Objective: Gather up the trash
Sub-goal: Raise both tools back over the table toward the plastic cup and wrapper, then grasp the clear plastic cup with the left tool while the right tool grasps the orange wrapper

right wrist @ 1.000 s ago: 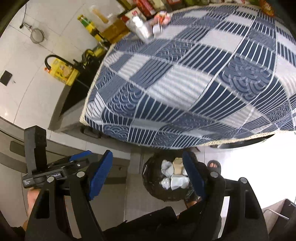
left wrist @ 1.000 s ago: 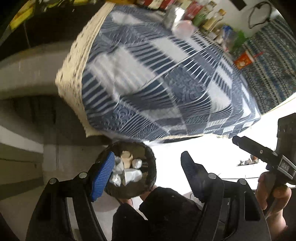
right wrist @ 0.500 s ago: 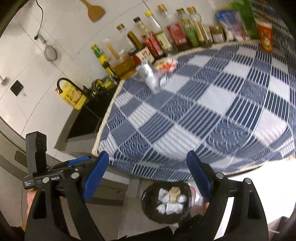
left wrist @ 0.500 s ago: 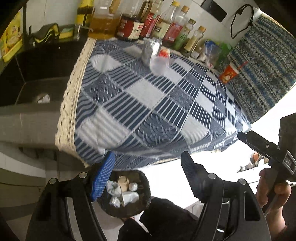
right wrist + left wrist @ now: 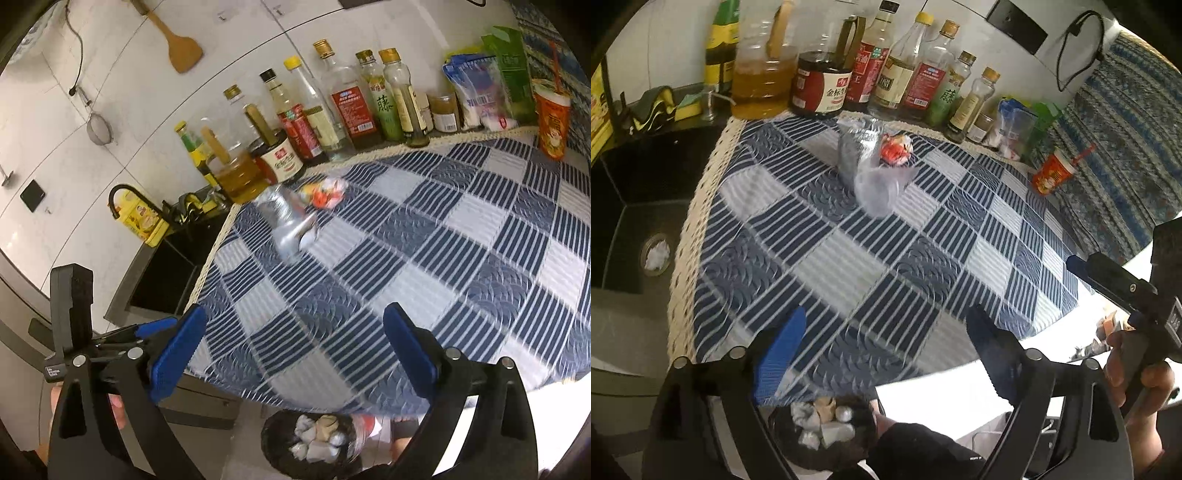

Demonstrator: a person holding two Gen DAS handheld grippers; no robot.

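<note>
Both grippers hover empty above the near edge of the checked tabletop [image 5: 424,258], aimed down at its far side, where the remaining trash lies. The left gripper [image 5: 886,354] and the right gripper [image 5: 295,350] are both opening their fingers wide with nothing between them, which reads as readying for a fresh pick. The trash left to collect is a crumpled clear plastic bottle [image 5: 286,221] lying on its side just before the row of sauce bottles [image 5: 332,118], with a red-and-white wrapper [image 5: 325,192] touching or just beside it. The black-lined trash bin [image 5: 314,439] sits on the floor below the tabletop's near edge, handy for drops, already holding crumpled paper wads [image 5: 820,424]
</note>
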